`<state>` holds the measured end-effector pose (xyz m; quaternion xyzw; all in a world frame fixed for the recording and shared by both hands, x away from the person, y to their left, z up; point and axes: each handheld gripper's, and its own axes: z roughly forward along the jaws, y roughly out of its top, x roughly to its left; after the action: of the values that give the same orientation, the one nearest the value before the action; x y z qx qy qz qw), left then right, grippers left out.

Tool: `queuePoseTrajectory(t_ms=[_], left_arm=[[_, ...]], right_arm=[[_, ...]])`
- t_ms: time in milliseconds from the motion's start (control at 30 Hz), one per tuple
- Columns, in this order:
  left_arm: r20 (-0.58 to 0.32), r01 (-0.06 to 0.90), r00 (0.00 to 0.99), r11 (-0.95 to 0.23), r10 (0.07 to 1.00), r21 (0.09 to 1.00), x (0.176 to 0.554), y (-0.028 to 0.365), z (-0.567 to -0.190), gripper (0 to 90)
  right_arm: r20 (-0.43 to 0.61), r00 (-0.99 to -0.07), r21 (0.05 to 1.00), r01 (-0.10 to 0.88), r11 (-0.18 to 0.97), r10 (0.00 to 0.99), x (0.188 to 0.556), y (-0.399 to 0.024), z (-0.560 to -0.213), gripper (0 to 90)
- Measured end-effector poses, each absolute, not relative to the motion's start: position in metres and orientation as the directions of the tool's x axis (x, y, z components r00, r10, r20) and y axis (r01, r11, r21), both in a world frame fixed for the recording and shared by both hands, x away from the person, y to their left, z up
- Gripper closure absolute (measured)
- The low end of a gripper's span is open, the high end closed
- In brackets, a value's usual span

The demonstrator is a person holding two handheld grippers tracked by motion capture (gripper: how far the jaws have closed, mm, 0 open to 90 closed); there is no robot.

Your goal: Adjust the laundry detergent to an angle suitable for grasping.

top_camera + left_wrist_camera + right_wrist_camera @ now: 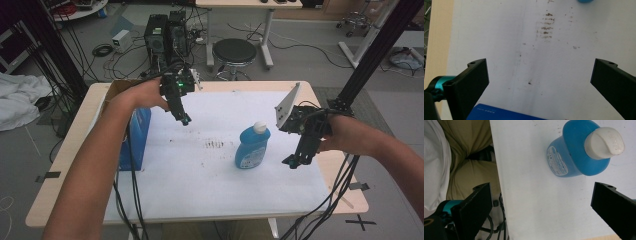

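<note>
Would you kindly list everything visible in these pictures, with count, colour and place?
bottle: 1, blue with white cap, upright on the sheet, centre-right
box: 1, blue, left edge of the sheet
sheet: 1, white with brown smudges, covering the table
table: 1, light wood
stool: 1, black seat, on the floor beyond the table
computer towers: 2, black, on the floor behind
left claw: 1, black, open, above the sheet
right claw: 1, black, open, right of the bottle
forearms: 2, entering from below
</note>
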<state>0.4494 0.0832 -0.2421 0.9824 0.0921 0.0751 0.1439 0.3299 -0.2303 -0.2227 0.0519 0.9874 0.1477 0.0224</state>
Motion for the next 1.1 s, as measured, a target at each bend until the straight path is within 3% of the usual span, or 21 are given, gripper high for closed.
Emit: queuePoseTrajectory(t_ms=[1100], left_arm=[[0.136,0.165,0.968,-0.941,0.212,0.294,0.4398,0.08,-0.2376,1.7]], right_arm=[[-0.038,-0.994,0.298,0.087,0.951,0.103,0.3215,-0.2354,-0.2192,2.9]])
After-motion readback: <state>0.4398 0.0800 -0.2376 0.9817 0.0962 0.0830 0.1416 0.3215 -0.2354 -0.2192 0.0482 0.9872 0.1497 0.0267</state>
